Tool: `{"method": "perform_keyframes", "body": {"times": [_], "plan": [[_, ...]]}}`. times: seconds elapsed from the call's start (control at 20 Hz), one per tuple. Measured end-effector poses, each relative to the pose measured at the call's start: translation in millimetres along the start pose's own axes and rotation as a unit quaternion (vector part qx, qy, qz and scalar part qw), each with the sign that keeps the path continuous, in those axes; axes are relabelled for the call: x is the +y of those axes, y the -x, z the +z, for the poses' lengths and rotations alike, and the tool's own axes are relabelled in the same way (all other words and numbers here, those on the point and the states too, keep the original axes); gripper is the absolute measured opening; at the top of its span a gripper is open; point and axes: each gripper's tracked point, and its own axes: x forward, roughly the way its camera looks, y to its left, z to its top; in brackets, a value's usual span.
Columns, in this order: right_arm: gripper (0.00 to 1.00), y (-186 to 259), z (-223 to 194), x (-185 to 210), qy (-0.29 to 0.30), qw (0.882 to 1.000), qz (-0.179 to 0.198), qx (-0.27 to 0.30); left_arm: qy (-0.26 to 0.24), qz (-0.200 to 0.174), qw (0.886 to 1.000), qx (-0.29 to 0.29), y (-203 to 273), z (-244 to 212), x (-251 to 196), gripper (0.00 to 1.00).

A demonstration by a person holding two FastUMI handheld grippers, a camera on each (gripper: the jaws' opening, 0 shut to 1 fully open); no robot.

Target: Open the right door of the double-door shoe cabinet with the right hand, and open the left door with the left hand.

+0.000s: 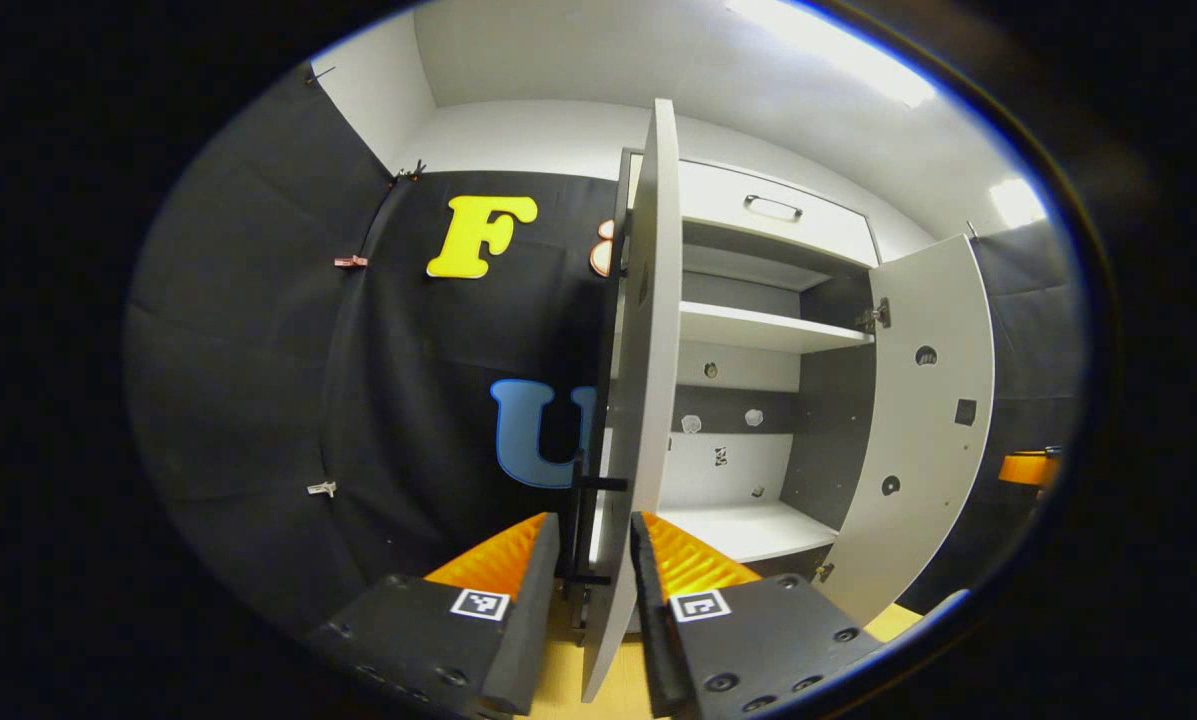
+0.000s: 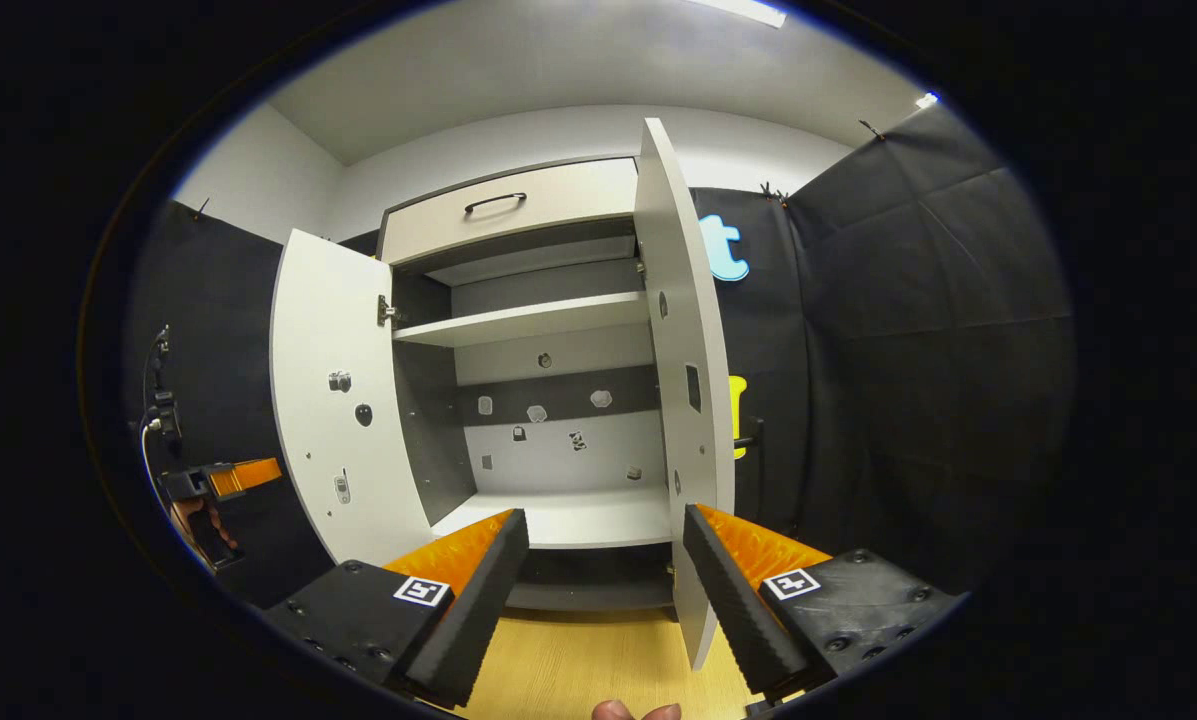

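We see both doors of the shoe cabinet (image 2: 538, 400) swung wide, the left door (image 1: 643, 400) edge-on between our left hand-held gripper's (image 1: 595, 560) parted, untouching fingers, while the right door (image 2: 693, 400) stands upright just above our released right hand-held gripper (image 2: 603, 560).

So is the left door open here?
Open: the left door is swung wide off its hinge, shelves exposed; the right door too.

Light: bright ceiling strip lights (image 1: 838, 50), glaring white
Shadow: cabinet interior (image 2: 558, 400) dim
Distortion: strong fisheye bending at edges
Focus: sharp
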Motion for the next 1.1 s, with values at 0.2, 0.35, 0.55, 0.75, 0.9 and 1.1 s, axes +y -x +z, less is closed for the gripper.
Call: {"method": "perform_keyframes", "body": {"times": [0.2, 0.35, 0.55, 0.75, 0.9, 1.1], "plan": [[0.98, 0.2, 3.0, 1.7, 0.0, 1.0, 0.001, -0.004, -0.019, 0.001, 1.0, -0.013, 16.3, 17.2, -22.0, 0.7], [0.98, -1.2, 5.4, -0.9, 0.006, 1.0, -0.002, -0.01, -0.025, -0.008, 1.0, -0.016, 24.1, 22.6, -43.1, 0.94], [0.98, -1.3, 5.0, -2.1, 0.005, 1.0, -0.006, -0.007, -0.033, -0.006, 0.999, 0.0, 28.2, 14.3, -64.0, 0.95], [0.98, -1.3, 3.6, -3.5, 0.001, 1.0, -0.015, -0.004, -0.038, -0.011, 0.999, 0.019, 30.0, -1.7, -87.3, 0.95], [0.98, -1.9, 2.2, -2.6, -0.002, 1.0, -0.013, -0.001, -0.036, -0.024, 0.999, 0.028, 32.9, -11.7, -103.0, 0.95], [0.98, -1.7, 0.4, -2.7, 0.0, 1.0, -0.01, 0.002, -0.033, -0.03, 0.999, 0.03, 35.9, -18.4, -118.4, 0.95]]}}
